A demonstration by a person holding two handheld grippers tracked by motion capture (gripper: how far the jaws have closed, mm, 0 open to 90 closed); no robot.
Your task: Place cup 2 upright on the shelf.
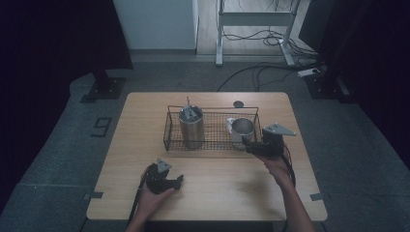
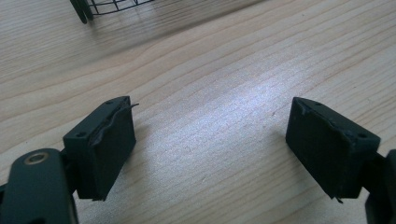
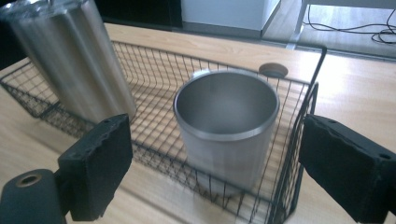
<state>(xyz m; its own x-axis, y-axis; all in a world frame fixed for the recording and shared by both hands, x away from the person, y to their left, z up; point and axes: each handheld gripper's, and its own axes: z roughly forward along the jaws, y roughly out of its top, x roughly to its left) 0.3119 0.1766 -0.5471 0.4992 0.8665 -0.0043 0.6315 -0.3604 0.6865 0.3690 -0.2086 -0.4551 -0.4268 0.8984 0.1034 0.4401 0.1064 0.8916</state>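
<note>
— While the left hand-held gripper (image 1: 167,180) rests low over the bare wood near the tabletop's (image 1: 217,193) front edge, how do its jaws stand?
— Spread wide, nothing between them; the wire basket's (image 2: 100,7) corner lies beyond.
— And the right hand-held gripper (image 3: 210,172)?
— Released too, jaws parted, just outside the black wire basket's (image 1: 212,140) near right corner, toward the tabletop's right edge.
— What sits inside?
— An open steel cup (image 3: 227,128) upright at the basket's right end, and a taller steel tumbler (image 1: 191,126) at its left end, well apart. A round hole (image 1: 238,104) shows near the tabletop's far edge.
</note>
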